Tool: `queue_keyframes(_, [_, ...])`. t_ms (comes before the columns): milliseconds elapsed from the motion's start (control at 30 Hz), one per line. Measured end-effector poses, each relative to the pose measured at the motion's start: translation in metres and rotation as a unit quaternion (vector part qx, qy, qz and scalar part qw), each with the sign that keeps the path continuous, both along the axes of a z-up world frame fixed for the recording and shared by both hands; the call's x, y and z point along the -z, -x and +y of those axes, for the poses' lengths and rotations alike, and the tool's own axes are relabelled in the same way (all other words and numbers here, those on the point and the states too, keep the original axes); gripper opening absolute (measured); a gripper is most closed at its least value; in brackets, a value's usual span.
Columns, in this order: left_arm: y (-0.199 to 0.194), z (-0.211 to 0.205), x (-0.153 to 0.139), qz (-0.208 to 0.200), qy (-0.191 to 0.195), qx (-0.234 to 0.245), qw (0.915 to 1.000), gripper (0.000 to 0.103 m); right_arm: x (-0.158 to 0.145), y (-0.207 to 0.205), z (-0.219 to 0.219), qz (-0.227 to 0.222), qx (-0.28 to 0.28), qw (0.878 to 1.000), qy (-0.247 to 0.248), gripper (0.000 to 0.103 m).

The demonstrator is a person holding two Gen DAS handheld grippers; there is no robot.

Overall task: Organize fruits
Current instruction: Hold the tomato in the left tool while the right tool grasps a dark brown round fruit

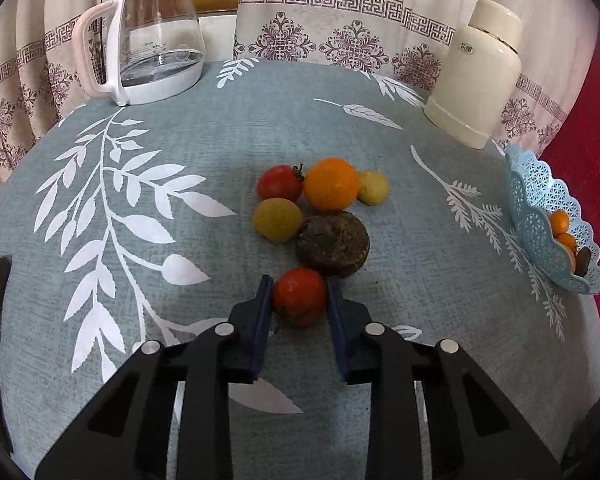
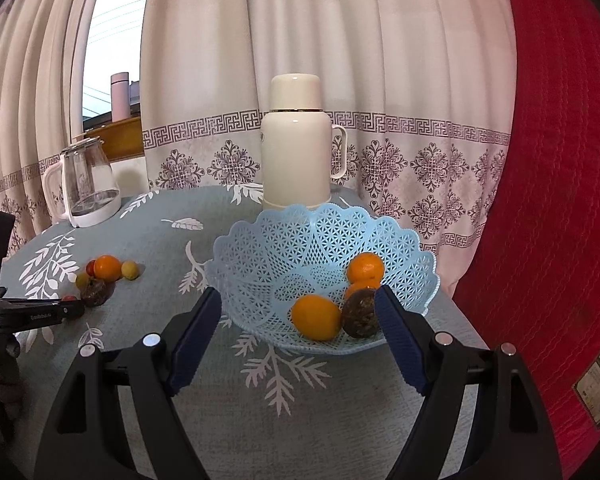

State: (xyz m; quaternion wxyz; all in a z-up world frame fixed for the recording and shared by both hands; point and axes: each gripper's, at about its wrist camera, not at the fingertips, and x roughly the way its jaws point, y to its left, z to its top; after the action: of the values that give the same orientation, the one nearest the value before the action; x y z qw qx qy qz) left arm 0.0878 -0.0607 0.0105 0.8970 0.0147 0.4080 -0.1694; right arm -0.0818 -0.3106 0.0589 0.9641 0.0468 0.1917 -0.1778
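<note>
Your left gripper [image 1: 300, 300] clamps its blue pads on a small red tomato [image 1: 299, 295] on the grey-green leaf-print tablecloth [image 1: 180, 272]. The loose pile lies just beyond it at 12 o'clock: a dark brown wrinkled round fruit [image 1: 333, 243] touching the tomato, a yellow-green round fruit [image 1: 277, 219] at 11, then a second red tomato [image 1: 280, 182], a large orange [image 1: 331, 184] and a small yellow fruit [image 1: 373, 188]. Your right gripper [image 2: 298, 334] hovers with fingers wide and empty before the pale blue lattice plastic basket [image 2: 260, 248], which holds oranges and one dark fruit
</note>
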Motion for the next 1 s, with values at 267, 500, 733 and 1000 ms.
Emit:
queue_keyframes(267, [0.01, 0.011, -0.009, -0.033, 0.022, -0.019, 0.999, 0.027, 0.002, -0.008, 0.005, 0.018, -0.004, 1.0, 0.008, 0.078])
queue_keyframes(500, [0.015, 0.027, -0.019, -0.059, 0.044, -0.057, 0.9956, 0.027, -0.008, -0.016, 0.031, 0.026, -0.048, 0.998, 0.017, 0.079])
queue_keyframes(733, [0.015, 0.048, -0.025, -0.087, 0.039, -0.116, 0.9887, 0.027, -0.01, -0.06, 0.067, 0.065, -0.148, 0.986, -0.029, 0.078])
queue_keyframes(1000, [0.011, 0.067, -0.025, -0.082, 0.055, -0.15, 0.9838, 0.027, 0.017, -0.126, 0.111, 0.149, -0.25, 0.953, -0.089, 0.078])
